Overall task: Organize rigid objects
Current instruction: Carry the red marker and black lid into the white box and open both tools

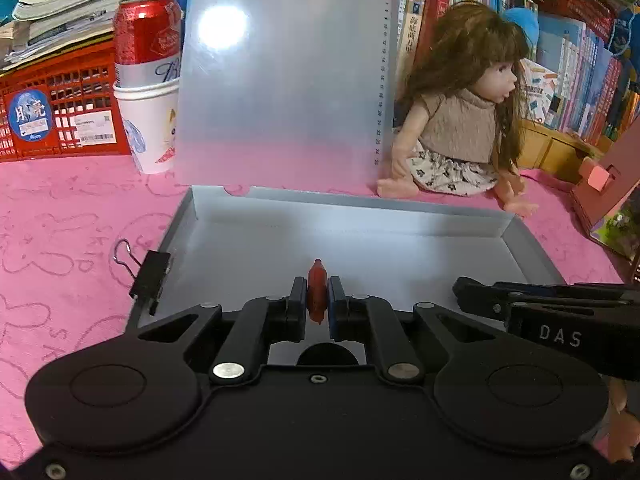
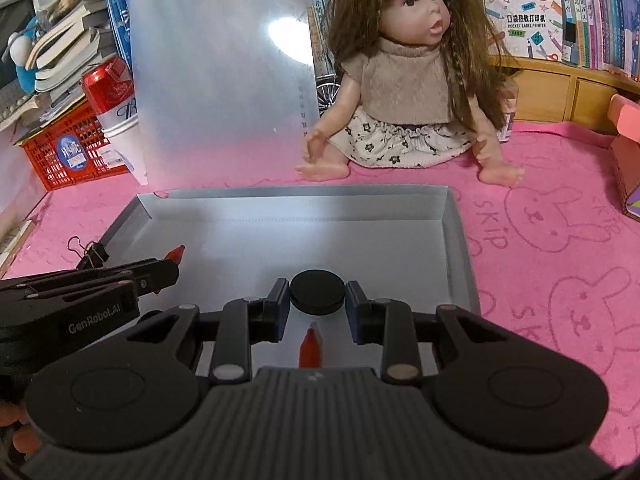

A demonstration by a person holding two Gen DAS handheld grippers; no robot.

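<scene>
An open grey box (image 1: 400, 205) lies on the pink cloth with its translucent lid (image 1: 280, 80) standing upright behind it. My left gripper (image 1: 317, 286) is shut on a small red sausage-shaped piece (image 1: 317, 270) and hovers over the box's near left part. In the right wrist view, my right gripper (image 2: 318, 295) is shut on a black round disc (image 2: 318, 285) just above the box floor (image 2: 320, 236). Another red pointed piece (image 2: 311, 349) lies on the floor beneath it. The left gripper (image 2: 168, 268) shows at the left there, its red piece (image 2: 176, 253) poking out.
A black binder clip (image 1: 150, 280) is clamped on the box's left wall. A doll (image 1: 456, 120) sits behind the box on the right. A red can (image 1: 146, 36) stands in a white cup (image 1: 150, 128) beside a red crate (image 1: 60, 112). A pink cardboard house (image 1: 604, 192) is far right.
</scene>
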